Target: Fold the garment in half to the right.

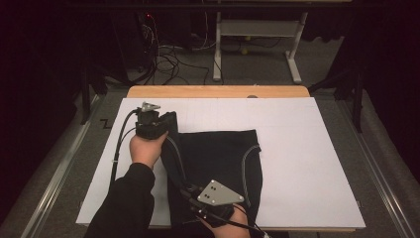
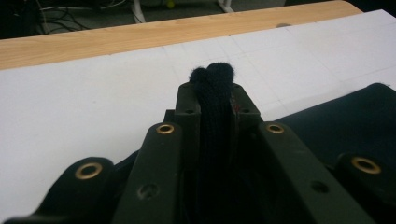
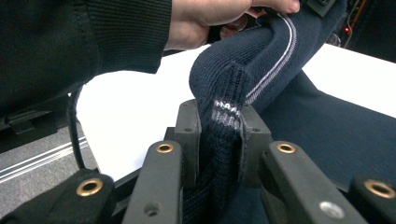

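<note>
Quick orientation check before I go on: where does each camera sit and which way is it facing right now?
High view: above the person's side, looking forward and down on the table; both forearms, left tongs, right tongs.
Left gripper view: rides the left tongs, facing the table's far wooden edge; jaws shut on dark garment.
Right gripper view: rides the right tongs, facing the person's left hand; jaws shut on the garment.
Shared: the garment, white table surface.

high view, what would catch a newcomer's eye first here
A dark garment lies on the white sheet, near the person's side of the table. The left claw pinches its far left corner, the right claw a near fold. The striped edge between them is lifted.
</note>
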`<state>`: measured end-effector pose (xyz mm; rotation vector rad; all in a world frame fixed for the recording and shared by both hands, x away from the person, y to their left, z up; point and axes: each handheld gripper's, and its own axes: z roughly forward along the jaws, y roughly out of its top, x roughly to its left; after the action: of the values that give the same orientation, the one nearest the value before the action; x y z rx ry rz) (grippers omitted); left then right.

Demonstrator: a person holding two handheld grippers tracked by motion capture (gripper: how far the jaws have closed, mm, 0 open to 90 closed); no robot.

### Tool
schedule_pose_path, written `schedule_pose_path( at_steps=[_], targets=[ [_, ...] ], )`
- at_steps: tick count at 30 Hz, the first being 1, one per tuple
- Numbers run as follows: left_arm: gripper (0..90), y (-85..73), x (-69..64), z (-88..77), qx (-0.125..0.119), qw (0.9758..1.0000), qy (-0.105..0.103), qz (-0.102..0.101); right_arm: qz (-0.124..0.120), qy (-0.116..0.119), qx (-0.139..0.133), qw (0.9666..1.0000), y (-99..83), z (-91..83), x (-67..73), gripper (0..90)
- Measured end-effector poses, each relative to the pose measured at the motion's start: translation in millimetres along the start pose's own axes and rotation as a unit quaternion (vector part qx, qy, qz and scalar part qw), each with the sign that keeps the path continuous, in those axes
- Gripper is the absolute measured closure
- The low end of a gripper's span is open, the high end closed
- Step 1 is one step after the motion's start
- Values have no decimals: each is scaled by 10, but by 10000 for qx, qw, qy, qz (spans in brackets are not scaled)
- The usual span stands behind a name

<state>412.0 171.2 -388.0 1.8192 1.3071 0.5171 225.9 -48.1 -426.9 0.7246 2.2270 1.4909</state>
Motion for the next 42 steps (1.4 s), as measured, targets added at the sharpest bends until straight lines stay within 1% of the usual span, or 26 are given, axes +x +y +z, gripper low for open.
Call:
schedule_pose_path(
  at_steps=[4,7,10,12,13,20,23,32,38,41,42],
  targets=[
    [744,26,-117,89,26,10000,-70,50,52,-96,27,9999,-65,-89,-81,744],
    [744,48,-213,143,-6,9999,-133,94,73,-179,25,9998,-114,-157,-131,744],
    [744,60,-302,197,-41,9998,-187,111,99,-236,46,9997,-158,-215,-175,744],
    [744,66,-351,236,-20,9997,-209,119,126,-291,49,9995,-184,-260,-202,744],
    [745,73,-382,259,-20,9997,-227,92,134,-302,43,9994,-193,-274,-214,744],
    [744,122,-590,357,30,9994,-276,215,245,-447,109,9986,-297,-427,-326,741],
    [744,134,-678,407,63,9993,-288,234,271,-487,152,9983,-343,-475,-358,739],
    [739,141,-842,521,105,9988,-389,270,386,-628,285,9969,-506,-606,-467,735],
    [739,124,-909,587,146,9988,-405,251,444,-719,372,9957,-573,-666,-506,731],
    [740,113,-942,630,213,9986,-407,251,476,-739,428,9952,-603,-679,-521,728],
    [739,110,-958,656,282,9985,-393,255,482,-741,457,9950,-612,-684,-523,728]
  ],
)
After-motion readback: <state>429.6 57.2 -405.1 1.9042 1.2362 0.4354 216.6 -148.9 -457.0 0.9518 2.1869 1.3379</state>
